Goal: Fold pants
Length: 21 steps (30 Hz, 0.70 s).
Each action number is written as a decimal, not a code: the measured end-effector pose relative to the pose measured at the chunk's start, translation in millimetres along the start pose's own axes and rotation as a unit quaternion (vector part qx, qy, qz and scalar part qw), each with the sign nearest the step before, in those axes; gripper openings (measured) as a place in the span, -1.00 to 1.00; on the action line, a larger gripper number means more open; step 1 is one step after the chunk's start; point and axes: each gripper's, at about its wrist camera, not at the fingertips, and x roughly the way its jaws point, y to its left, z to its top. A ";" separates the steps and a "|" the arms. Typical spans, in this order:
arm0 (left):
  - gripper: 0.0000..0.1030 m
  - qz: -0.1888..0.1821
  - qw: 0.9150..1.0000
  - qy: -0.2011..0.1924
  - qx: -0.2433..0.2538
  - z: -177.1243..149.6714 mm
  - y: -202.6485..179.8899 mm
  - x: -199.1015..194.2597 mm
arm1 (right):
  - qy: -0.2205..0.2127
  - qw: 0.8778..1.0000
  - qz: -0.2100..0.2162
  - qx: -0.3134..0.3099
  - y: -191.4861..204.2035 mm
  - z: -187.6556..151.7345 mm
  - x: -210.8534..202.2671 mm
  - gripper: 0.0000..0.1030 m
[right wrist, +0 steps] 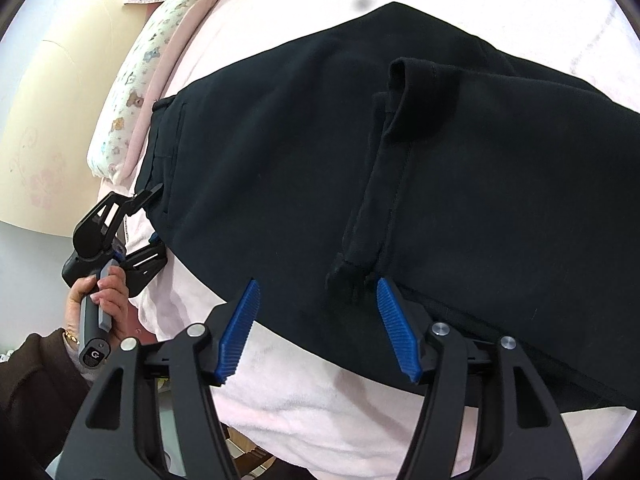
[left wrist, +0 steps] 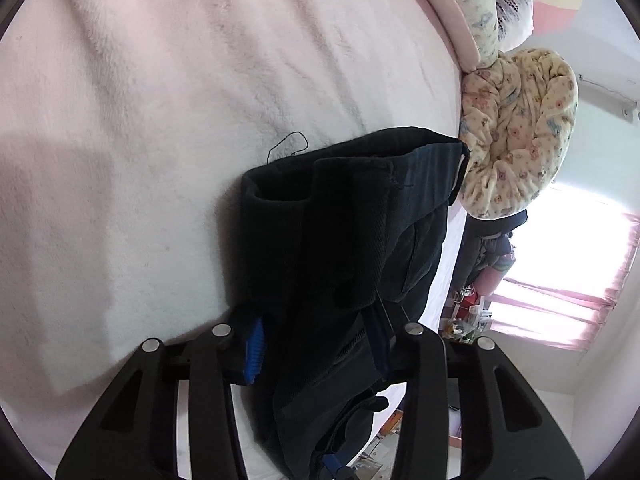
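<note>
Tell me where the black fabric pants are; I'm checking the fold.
The black fabric pants lie on the pink fleece blanket, filling the right wrist view; the left gripper meets their left edge.
</note>
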 end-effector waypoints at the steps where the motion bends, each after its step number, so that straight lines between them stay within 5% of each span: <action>1: -0.17 0.002 1.000 0.000 0.001 -0.1 -0.6 -0.2 | 0.000 1.000 0.000 -0.001 0.6 -0.4 -0.2 0.21; 12: -0.52 0.016 0.998 -0.029 0.045 -11.4 -13.0 -6.3 | 0.002 1.000 0.000 -0.001 3.3 -0.8 2.5 0.23; 21: -0.71 -0.033 0.991 -0.046 0.118 -25.7 -38.1 -18.7 | 0.001 1.000 -0.003 0.010 -4.3 -1.2 1.4 0.27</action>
